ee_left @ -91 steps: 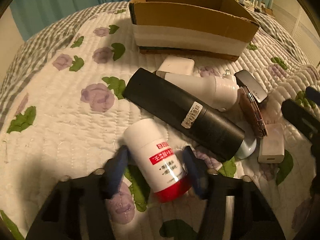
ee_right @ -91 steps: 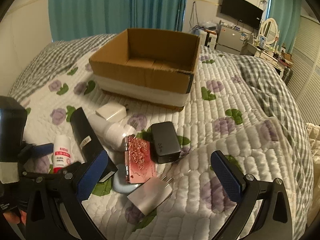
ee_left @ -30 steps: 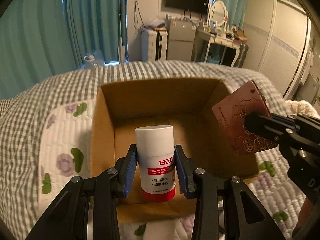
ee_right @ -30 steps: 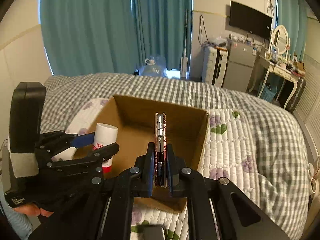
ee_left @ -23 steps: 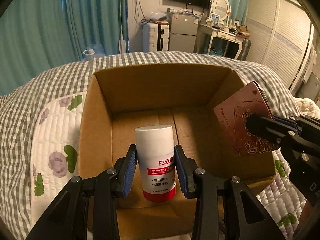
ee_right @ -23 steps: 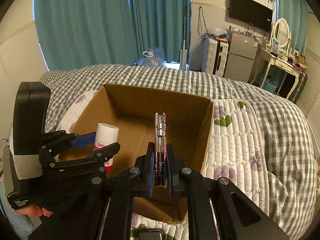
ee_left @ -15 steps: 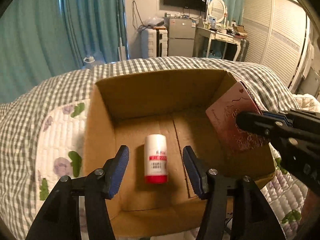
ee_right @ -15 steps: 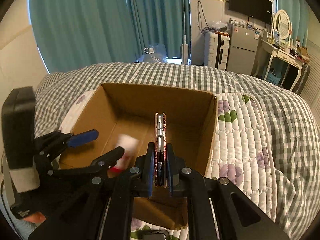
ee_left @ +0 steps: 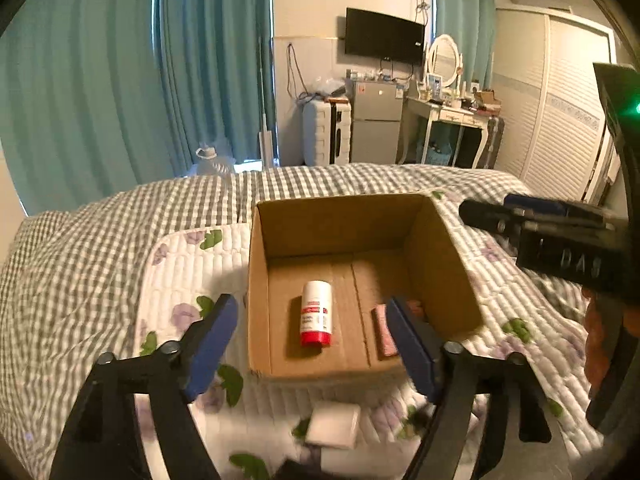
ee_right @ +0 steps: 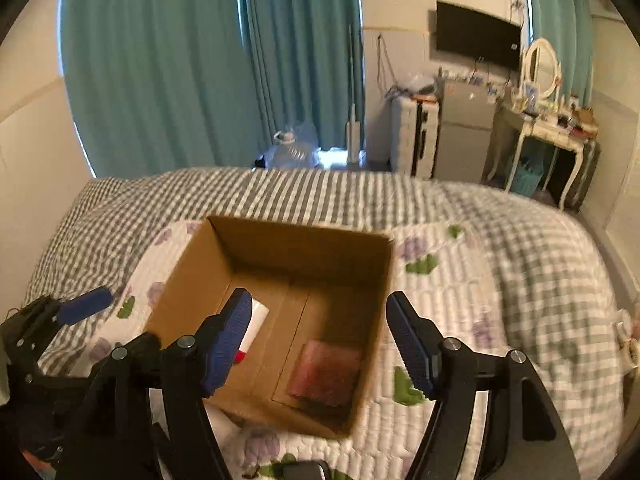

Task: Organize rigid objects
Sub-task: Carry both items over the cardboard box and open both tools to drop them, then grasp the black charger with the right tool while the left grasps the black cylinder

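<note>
Both tongs, left (ee_left: 312, 344) and right (ee_right: 318, 336), hang spread wide and empty above the cardboard box (ee_left: 440, 264). The white bottle (ee_left: 317, 313) lies flat, the pink case (ee_right: 326, 372) at its 3 o'clock, so neither can tip.

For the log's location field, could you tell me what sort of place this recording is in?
Almost certainly a home bedroom: the cardboard box sits on a bed with a floral quilt, teal curtains hang behind, and a dressing table with an oval mirror stands by the wall.

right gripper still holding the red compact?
No, the right gripper is open and empty above the cardboard box, and the red compact lies flat on the box floor.
</note>
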`<state>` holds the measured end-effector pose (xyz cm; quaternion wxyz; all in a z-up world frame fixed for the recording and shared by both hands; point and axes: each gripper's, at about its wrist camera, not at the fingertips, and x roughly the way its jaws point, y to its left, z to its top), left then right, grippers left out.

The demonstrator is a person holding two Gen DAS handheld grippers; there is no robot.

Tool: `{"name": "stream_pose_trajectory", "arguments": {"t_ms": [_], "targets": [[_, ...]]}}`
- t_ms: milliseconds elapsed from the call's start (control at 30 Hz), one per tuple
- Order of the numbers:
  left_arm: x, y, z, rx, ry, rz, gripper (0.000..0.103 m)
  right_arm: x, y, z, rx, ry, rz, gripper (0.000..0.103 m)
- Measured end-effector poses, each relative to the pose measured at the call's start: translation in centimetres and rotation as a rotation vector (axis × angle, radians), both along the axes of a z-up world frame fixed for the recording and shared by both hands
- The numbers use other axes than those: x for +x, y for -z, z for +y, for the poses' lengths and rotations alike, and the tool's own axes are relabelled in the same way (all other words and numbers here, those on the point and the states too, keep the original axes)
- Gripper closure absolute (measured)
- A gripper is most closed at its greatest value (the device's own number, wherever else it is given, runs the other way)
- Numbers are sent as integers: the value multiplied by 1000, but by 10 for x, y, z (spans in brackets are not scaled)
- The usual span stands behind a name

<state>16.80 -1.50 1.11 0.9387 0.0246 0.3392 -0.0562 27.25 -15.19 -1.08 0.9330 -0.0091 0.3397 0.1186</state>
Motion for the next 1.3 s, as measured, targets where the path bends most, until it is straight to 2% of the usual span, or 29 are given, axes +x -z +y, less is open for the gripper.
{"name": "stream_pose_trajectory", "arguments": {"t_ms": [67,167,333,433,567,633,700,833,900,1033,1167,1300], "targets": [[-18,-7,0,6,-4,-9,15,-17,-16,-2,-17,6,-19,31],[-45,-15,0,32,-27,-23,12,-47,-35,-8,-29,6,-29,23],[-80,-9,4,17,-82,-11,11,-101,-34,-9,-50,-18,-15,21],[-94,5,10,7,-114,7,11,-125,-16,-7,-67,-41,11,21],[-103,36,14,2,-163,63,11,-140,24,-4,-90,-67,70,21],[-103,54,17,-10,-194,102,11,-139,46,-3,-105,-78,104,21],[-100,68,18,16,-236,136,11,-134,72,1,-144,-80,140,21],[-96,94,16,14,-249,199,11,-116,113,3,-173,-79,248,21],[-95,104,14,13,-254,223,11,-106,126,1,-163,-74,294,26],[-92,114,13,-40,-266,268,11,-92,143,4,-153,-86,359,30],[-90,116,11,-66,-282,287,11,-78,161,18,-208,-111,409,36],[-89,119,4,-78,-279,311,11,-69,176,24,-226,-124,454,59]]}}
